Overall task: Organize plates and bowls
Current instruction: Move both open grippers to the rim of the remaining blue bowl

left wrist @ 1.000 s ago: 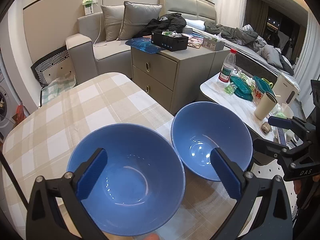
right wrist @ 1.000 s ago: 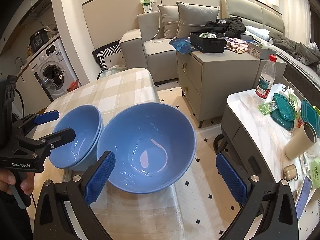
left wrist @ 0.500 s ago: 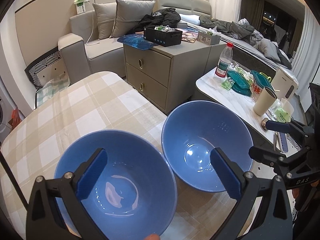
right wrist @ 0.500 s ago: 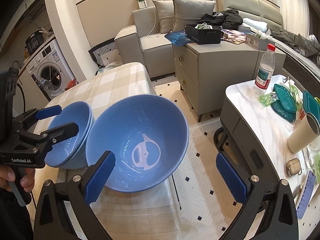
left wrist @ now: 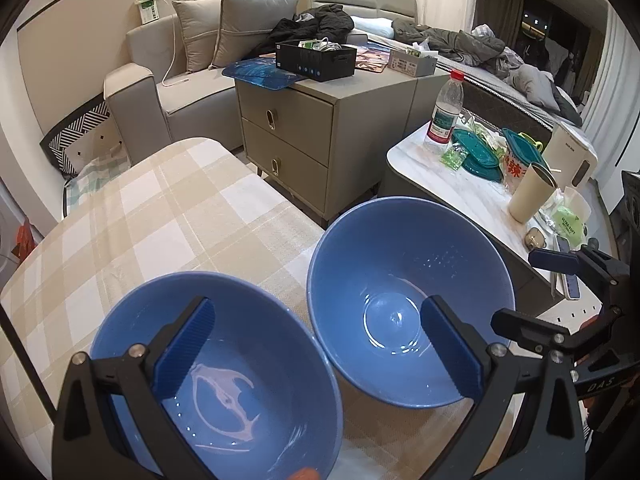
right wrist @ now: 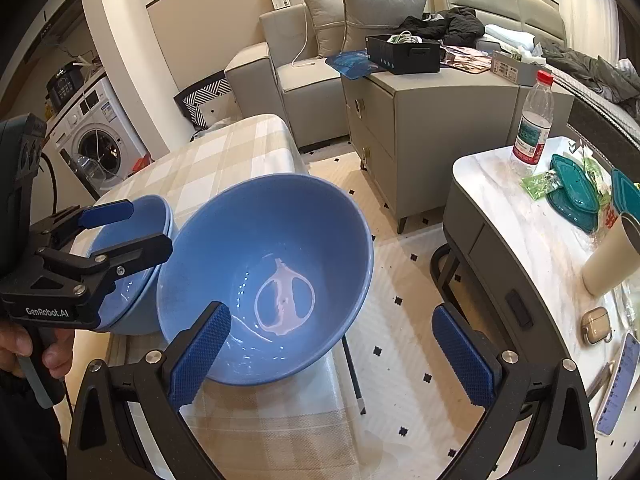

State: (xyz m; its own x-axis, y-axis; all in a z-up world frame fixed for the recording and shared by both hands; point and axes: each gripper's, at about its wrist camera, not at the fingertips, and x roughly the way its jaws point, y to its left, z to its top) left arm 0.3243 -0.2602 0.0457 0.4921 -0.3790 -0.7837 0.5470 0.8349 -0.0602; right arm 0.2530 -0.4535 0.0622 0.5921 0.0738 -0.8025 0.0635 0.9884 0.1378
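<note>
Two bowls (left wrist: 408,300), left one (left wrist: 216,380) partly hidden.

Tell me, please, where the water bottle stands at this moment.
The water bottle stands upright on the white marble side table, at its far edge, next to the teal lids and close to the grey drawer cabinet; both wrist views show it at upper right.

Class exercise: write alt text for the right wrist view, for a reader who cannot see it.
Two blue bowls sit side by side on a checked tablecloth: the right gripper, open, hovers at the nearer bowl, and the left gripper, also open, straddles the rim of the left bowl. Behind stand a sofa and cabinet.
</note>
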